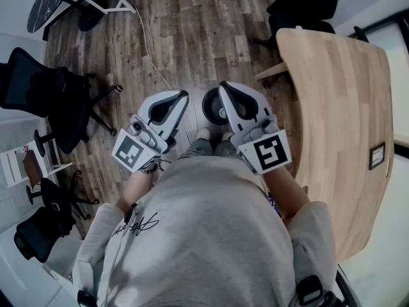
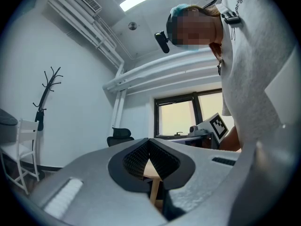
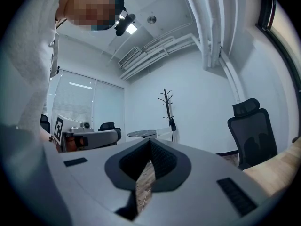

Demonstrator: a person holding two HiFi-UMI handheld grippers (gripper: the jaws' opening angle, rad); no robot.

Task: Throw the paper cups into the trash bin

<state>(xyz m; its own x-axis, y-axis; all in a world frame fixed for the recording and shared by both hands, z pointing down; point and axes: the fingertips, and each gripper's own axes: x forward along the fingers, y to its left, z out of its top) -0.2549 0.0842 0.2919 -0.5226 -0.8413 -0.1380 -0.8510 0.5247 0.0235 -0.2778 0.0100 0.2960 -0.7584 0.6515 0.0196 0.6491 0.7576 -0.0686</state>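
- An office chair [image 1: 38,94] stands well off to the left on the wooden floor [image 1: 192,31] and has no part in the task.
- The left gripper [image 1: 183,96] is held level in front of the person's body. In the left gripper view its jaws are pressed together with nothing between them.
- The trash bin [image 1: 209,107], dark and round, sits on the floor just past the person's feet, between the two grippers as the head view shows them. A small pale spot shows inside it near the right gripper. It may be a paper cup, but I cannot tell.
- The right gripper [image 1: 223,86] is also level, just right of the bin. In the right gripper view its jaws are together and empty.
- The tabletop [image 1: 339,107], light wood, lies to the right. No cup shows on the part in view, only a small dark object near its far edge.
- Judgement: neither gripper carries a cup, so this looks like a pause at the bin after a drop, or the end of the task.
- If any cup remains, the next move calls for turning toward the tabletop, finding it, and parting one gripper's jaws before closing lightly on its thin wall.
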